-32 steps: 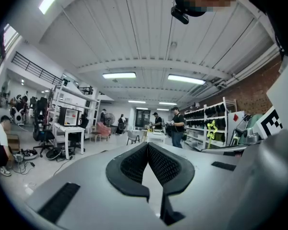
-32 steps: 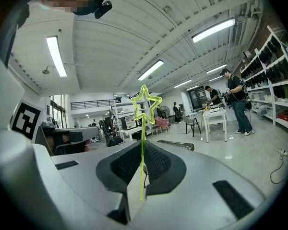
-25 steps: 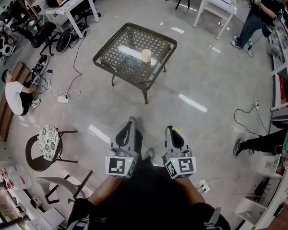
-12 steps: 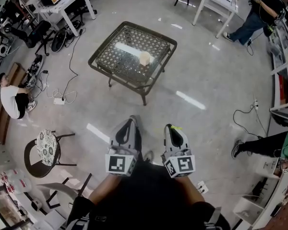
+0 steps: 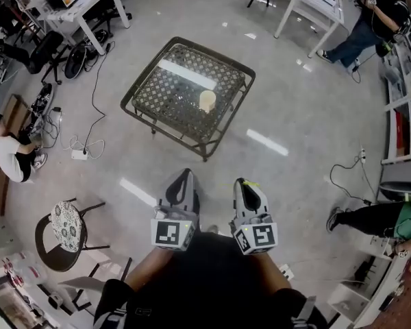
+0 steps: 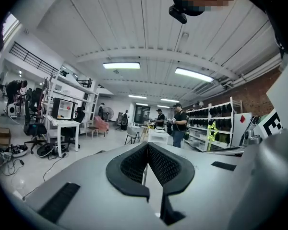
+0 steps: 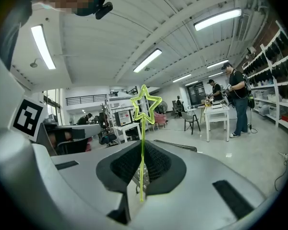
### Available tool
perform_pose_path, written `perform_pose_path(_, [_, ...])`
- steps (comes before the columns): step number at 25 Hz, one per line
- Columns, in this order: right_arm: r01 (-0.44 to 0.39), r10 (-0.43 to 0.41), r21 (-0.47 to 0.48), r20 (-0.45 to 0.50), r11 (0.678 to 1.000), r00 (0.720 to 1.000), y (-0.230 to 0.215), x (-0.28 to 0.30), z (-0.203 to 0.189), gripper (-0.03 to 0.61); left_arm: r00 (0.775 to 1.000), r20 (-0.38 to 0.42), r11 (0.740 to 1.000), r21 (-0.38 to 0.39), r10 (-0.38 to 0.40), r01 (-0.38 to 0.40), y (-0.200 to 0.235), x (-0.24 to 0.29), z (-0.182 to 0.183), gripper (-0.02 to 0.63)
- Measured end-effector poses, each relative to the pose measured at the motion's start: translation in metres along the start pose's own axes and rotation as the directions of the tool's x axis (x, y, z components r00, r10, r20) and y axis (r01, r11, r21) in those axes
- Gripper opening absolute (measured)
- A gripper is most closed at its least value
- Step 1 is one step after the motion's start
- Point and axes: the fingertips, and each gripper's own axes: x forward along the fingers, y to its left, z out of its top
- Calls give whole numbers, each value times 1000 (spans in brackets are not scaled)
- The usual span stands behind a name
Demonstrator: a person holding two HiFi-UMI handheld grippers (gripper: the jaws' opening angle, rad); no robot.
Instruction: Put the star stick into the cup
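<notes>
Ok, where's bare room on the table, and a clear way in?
Table top is bare everywhere left of and beyond the cup, which sits near its right rim. Floor between you and the table is bare. Cables and a chair crowd the left.

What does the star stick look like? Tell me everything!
The star stick is a thin neon yellow-green rod, probably plastic, topped by a hollow five-pointed star outline. It points straight out along the jaws, star end outward. Its shaft is pinched between the right gripper's shut black jaws, with the lower end poking behind them. Nothing else touches it.
</notes>
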Motion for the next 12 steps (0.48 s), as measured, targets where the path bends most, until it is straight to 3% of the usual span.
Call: perform_pose_path(12, [60, -61, -19, -26, 998, 998, -5, 123, 23, 20, 997, 4, 997, -25, -72, 72, 81, 93, 25, 17])
